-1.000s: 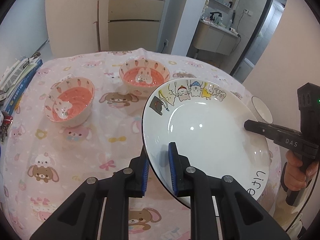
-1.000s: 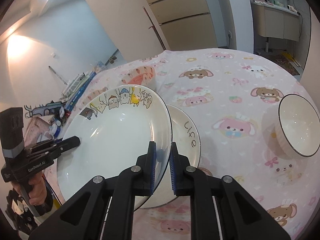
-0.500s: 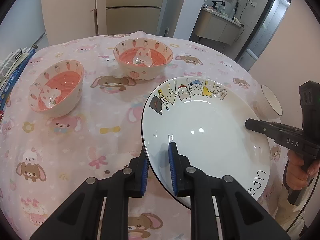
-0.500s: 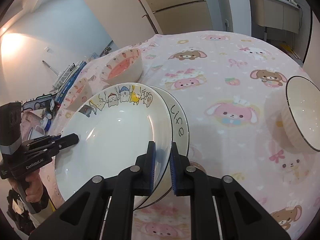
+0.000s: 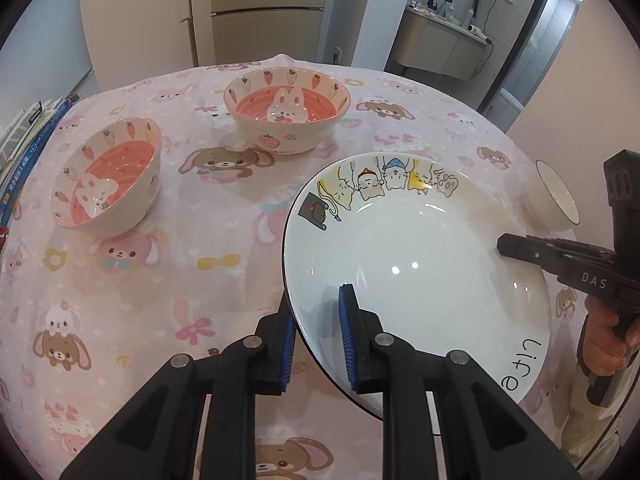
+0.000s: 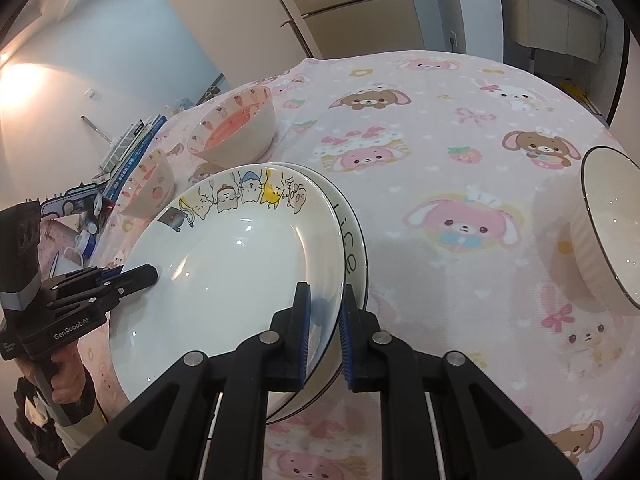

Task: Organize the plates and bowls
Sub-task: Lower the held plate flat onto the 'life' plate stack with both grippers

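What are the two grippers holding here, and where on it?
Both grip the cartoon-cat plate by its rim, on opposite edges: the left gripper, jaws beginning to open, at its left edge, the right gripper at its right edge, above the "Life" plate.

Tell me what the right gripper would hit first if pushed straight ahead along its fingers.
The right gripper already straddles the cartoon plate rim; pushed on, its fingers would probably meet the "life" plate underneath, though depth is unclear.
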`<action>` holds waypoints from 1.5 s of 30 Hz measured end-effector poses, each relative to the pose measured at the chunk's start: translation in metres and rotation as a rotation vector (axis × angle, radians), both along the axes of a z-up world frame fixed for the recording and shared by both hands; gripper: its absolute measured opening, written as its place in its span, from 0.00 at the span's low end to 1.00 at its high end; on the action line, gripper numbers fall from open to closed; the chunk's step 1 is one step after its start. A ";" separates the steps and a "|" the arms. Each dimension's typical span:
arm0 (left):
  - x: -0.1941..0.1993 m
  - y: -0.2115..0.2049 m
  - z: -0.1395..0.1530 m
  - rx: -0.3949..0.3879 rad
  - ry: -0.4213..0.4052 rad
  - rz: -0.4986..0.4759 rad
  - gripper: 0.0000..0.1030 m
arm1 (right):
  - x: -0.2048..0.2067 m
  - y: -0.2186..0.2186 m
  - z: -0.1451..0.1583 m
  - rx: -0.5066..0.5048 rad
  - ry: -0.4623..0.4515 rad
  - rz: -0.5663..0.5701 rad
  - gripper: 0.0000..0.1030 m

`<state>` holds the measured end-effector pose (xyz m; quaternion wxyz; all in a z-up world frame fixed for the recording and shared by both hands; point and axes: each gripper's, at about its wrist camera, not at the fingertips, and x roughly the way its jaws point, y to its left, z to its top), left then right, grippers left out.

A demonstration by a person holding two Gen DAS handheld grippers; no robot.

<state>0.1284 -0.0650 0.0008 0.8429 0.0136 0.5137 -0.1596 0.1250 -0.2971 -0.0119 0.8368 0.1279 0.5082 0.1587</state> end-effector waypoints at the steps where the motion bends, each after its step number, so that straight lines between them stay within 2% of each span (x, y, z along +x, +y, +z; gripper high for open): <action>1: -0.001 -0.001 -0.001 0.013 -0.004 0.000 0.21 | 0.000 0.001 0.000 -0.002 0.001 0.002 0.13; 5: -0.004 -0.006 -0.005 0.076 -0.022 -0.001 0.23 | -0.001 0.004 -0.002 -0.013 0.008 0.007 0.13; 27: -0.004 -0.024 -0.013 0.211 -0.088 -0.008 0.26 | -0.008 0.015 0.011 -0.167 -0.069 0.028 0.14; 32: -0.008 -0.036 -0.017 0.293 -0.131 -0.020 0.26 | -0.010 0.017 0.013 -0.201 -0.085 0.030 0.14; 38: -0.007 -0.035 -0.017 0.298 -0.136 -0.016 0.26 | -0.011 0.018 0.013 -0.212 -0.090 0.036 0.14; 41: -0.011 -0.040 -0.018 0.338 -0.174 -0.018 0.26 | -0.013 0.021 0.013 -0.238 -0.102 0.038 0.15; 45: -0.013 -0.044 -0.018 0.349 -0.234 0.009 0.26 | -0.015 0.024 0.013 -0.259 -0.114 0.030 0.15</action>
